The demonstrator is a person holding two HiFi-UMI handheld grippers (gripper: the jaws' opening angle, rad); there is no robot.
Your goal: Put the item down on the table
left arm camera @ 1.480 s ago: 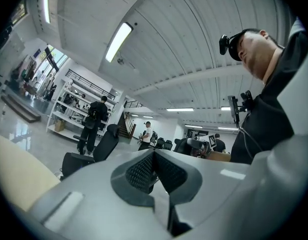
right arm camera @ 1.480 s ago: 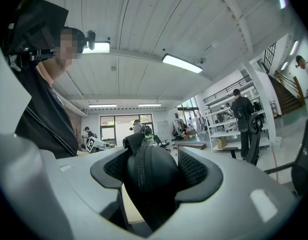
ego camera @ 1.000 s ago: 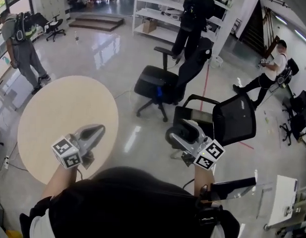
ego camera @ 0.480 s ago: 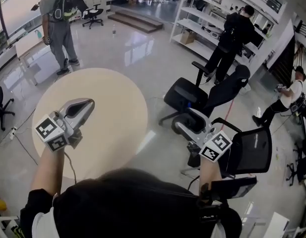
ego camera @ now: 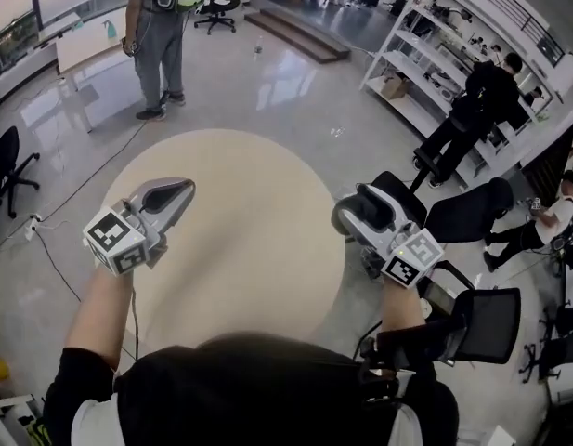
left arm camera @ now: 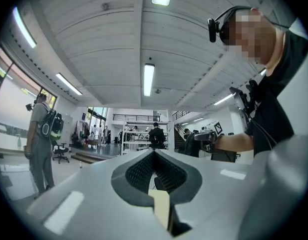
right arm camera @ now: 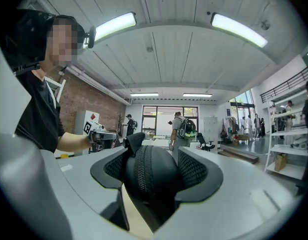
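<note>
Right gripper (ego camera: 358, 214) has its fingers (right arm camera: 198, 171) clamped on a black zippered pouch (right arm camera: 151, 176). It's held off the surface at the right rim of the round bench (ego camera: 258, 249). Left gripper (ego camera: 170, 198) has its fingers (left arm camera: 139, 171) together, empty, over the bench's left part. Best move: bring the pouch inward over bare top, away from the rim and the office chair (ego camera: 462, 216) beyond, lower till it rests, then release.

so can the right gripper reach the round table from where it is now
Probably yes: the right gripper, shut on a black zipped pouch, hangs by the round table's edge, and nothing stands between them.
</note>
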